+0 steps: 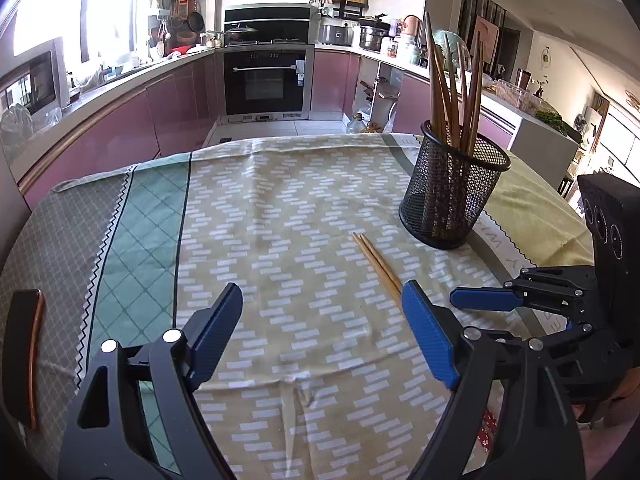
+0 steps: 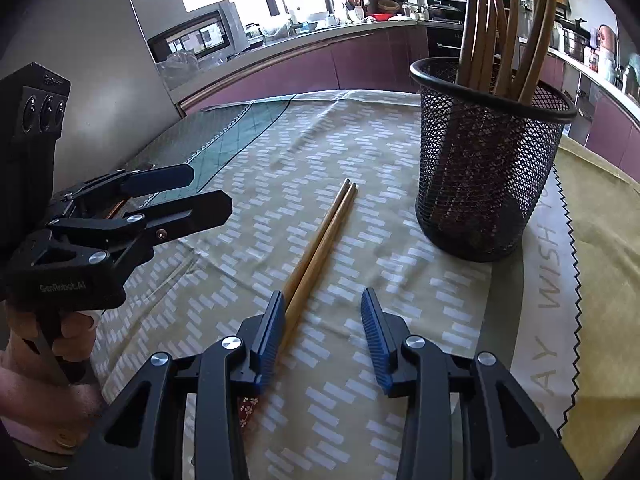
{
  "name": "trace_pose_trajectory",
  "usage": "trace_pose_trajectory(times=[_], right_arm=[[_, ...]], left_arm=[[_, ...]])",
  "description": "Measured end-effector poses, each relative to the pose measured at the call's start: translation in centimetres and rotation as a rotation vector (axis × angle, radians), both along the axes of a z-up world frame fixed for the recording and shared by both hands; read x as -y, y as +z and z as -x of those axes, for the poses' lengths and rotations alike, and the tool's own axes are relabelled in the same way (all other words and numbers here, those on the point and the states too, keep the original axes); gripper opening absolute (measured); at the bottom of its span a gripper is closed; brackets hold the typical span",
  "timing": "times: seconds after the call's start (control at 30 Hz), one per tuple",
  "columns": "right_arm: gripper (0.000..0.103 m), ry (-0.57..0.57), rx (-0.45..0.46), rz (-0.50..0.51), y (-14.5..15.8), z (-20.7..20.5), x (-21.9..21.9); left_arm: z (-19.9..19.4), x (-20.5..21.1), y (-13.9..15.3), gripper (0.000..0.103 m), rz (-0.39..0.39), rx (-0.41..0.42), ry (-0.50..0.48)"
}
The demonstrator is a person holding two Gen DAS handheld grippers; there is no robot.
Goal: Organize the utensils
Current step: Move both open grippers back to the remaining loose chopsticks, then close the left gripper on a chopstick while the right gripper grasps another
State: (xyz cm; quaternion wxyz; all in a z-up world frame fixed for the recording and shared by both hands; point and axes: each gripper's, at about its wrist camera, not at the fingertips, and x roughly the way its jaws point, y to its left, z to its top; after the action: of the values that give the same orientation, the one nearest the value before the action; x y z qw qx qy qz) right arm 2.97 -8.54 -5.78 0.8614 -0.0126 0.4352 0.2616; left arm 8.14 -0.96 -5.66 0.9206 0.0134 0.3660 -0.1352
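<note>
Pair of chopsticks (image 2: 320,246) lying flat on the tablecloth (image 1: 280,220), side by side and touching, just in front of the mesh holder (image 2: 486,168). Far tips point toward the holder's left side; near ends run back toward the right gripper (image 2: 322,334).

Holder upright, already carrying a bundle of standing chopsticks (image 2: 504,28) that lean outward above the rim. Little free room in the opening, by the look of it.

Right gripper: jaws partly spread, nothing pinched. The near ends of the loose pair lie just inside its left finger (image 2: 269,334), touching or almost touching; cannot tell which. The pair is off-centre in the gap.

Left gripper (image 1: 322,334): jaws spread wide, empty, hovering over bare cloth on the side away from the holder. A dark curved object (image 1: 24,360) sits at the table edge, well apart from the holder.

Step in hand, as I judge it: picking up the loose pair with the right gripper.

To do it well:
- shift toward the sticks so both sit mid-gap before closing;
- get low, fingers near the cloth, without snagging the fabric;
- close on both together so neither rolls away;
- grip near the thick ends, then tip upright;
- lower into a gap between the standing ones, not onto them.
</note>
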Motion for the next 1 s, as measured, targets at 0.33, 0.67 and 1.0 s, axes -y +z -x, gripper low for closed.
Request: trace_pose_trajectory(times=[0.33,0.67,1.0], right_arm=[[0.038,-0.01,0.002,0.015,0.1,-0.2,0.0],[0.033,-0.009,-0.015,0.012,0.2,-0.5,0.6],[0.025,-0.002,-0.027,0.019,0.2,-0.8,1.1]], left_arm=[[0.2,0.5,-0.2,0.081,-0.014,-0.006,-0.017],[0.1,1.4,-0.8,0.081,-0.028,-0.026,-0.04],[-0.1,2.2,-1.5,0.08,-0.042,-0.052,-0.069]])
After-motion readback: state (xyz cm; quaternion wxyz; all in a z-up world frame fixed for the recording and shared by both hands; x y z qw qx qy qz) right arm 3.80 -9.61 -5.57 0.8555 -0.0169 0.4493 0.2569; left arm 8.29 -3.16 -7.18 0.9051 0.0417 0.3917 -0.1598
